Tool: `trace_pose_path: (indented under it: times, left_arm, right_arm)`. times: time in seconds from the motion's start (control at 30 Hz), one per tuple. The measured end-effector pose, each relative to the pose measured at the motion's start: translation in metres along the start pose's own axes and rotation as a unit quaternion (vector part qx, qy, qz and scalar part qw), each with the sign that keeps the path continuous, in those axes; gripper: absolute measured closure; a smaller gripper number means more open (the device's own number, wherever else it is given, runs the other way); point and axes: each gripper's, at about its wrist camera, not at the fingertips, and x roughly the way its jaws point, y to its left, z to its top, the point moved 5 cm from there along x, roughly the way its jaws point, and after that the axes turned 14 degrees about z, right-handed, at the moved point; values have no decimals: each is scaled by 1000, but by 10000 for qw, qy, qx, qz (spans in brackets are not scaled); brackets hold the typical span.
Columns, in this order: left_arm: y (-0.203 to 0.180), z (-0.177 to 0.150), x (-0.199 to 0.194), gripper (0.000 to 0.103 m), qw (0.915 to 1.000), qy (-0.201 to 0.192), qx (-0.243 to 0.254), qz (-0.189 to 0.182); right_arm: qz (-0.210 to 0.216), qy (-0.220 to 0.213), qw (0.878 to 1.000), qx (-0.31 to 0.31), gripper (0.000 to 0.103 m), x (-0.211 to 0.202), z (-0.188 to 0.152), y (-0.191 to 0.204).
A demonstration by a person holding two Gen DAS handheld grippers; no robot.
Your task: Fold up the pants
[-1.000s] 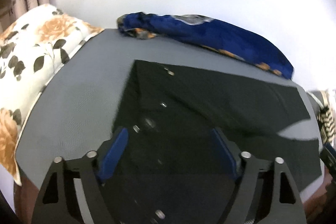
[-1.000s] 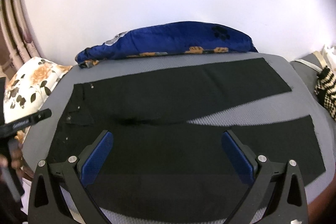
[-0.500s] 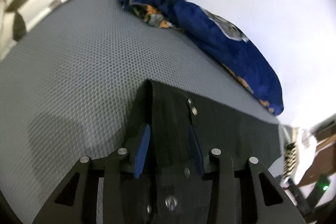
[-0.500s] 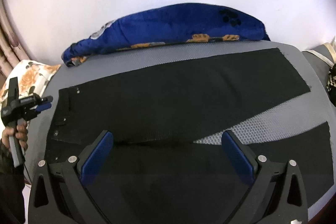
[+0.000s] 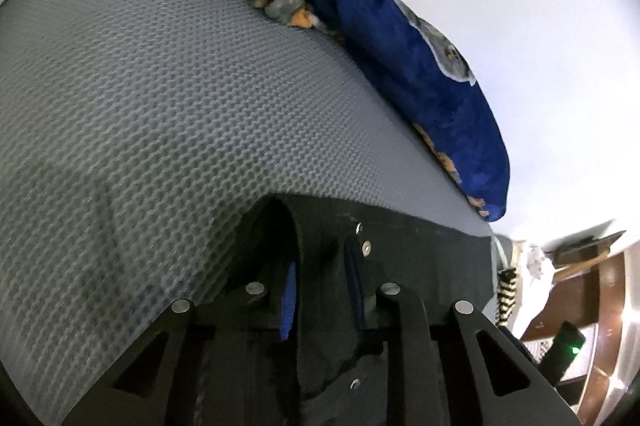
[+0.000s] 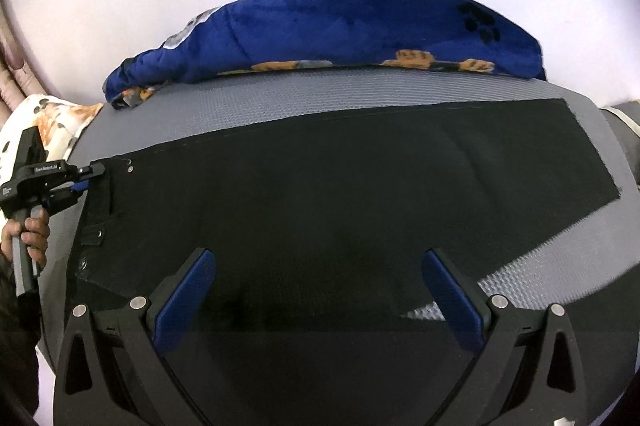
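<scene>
Pants lie flat on the grey mat, long axis left-right: waistband at left, legs running right. Far leg is fully on the mat; near leg passes under the right gripper, whose jaws are spread wide above the cloth, holding nothing. Left gripper sits at the waistband's far-left corner, jaws closing with a raised fold of waistband between them. Left hand is nearer the waist.

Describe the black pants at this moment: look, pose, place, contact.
The black pants lie flat on the grey textured mat, legs spread in a V, waistband with metal snaps toward the left gripper. That gripper's jaws are closing on a raised fold of waistband. The right gripper hovers open over the crotch.
</scene>
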Motion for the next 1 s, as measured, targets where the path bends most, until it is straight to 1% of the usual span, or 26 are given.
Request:
trace_pose_path:
  times: [0.13, 0.2, 0.23, 0.27, 0.3, 0.33, 0.43, 0.53, 0.57, 0.63, 0.67, 0.77, 0.8, 0.87, 0.9, 0.97, 1.0]
  left_arm:
    - [-10, 5, 15, 80, 9999, -115, 36, -28]
    - [-14, 7, 25, 80, 9999, -132, 16, 62]
    - [-15, 7, 27, 80, 9998, -200, 2, 45]
    - [-16, 7, 27, 80, 9995, -305, -26, 38]
    - [-17, 5, 26, 88, 9992, -387, -24, 83]
    - [-18, 4, 25, 93, 9986, -519, 47, 111]
    - [-30, -6, 8, 94, 9947, -981, 309, -5]
    - [-47, -18, -17, 95, 9876, -1423, 546, -370]
    - [-51, -23, -26, 95, 9850, -1520, 648, -496]
    - [-63, -35, -41, 95, 9790, -1692, 912, -675]
    - [-66, -41, -48, 95, 9756, -1789, 1036, -745]
    - [-75, -57, -62, 95, 9666, -1982, 1325, -934]
    - [-75, -63, -69, 95, 9640, -2042, 1374, -1001]
    - [-81, -70, -74, 95, 9606, -2093, 1413, -1159]
    - [-85, -73, -77, 95, 9590, -2127, 1447, -1187]
    - [-88, -78, -82, 95, 9559, -2216, 1543, -1158]
    - [-89, -79, -84, 95, 9558, -2225, 1542, -1149]
  right_arm:
    - [204, 93, 9996, -194, 0, 17, 14, 2]
    - [406, 192, 9981, -414, 0, 28, 26, 4]
    - [470, 272, 9968, -585, 0, 35, 33, 5]
    - [507, 326, 9958, -696, 0, 40, 38, 7]
    - [569, 427, 9935, -893, 0, 47, 45, 8]
    - [616, 530, 9903, -1126, 0, 53, 53, 8]
    - [828, 785, 9798, -1641, 0, 68, 72, 8]
    - [1085, 1164, 9616, -2237, 1, 84, 92, 10]
    - [1232, 1340, 9518, -2469, 1, 90, 100, 11]
    - [1482, 1620, 9365, -2734, 1, 98, 113, 13]
    - [1639, 1786, 9286, -2811, 1, 102, 119, 14]
    - [1887, 2112, 9107, -3008, 3, 111, 132, 16]
    - [2005, 2289, 9018, -3067, 3, 117, 136, 17]
    - [2202, 2560, 8865, -3164, 6, 124, 137, 18]
    - [2363, 2760, 8751, -3196, 7, 129, 136, 19]
    - [2422, 2981, 8625, -3296, 15, 140, 134, 17]
    - [2469, 3102, 8565, -3303, 16, 145, 133, 16]
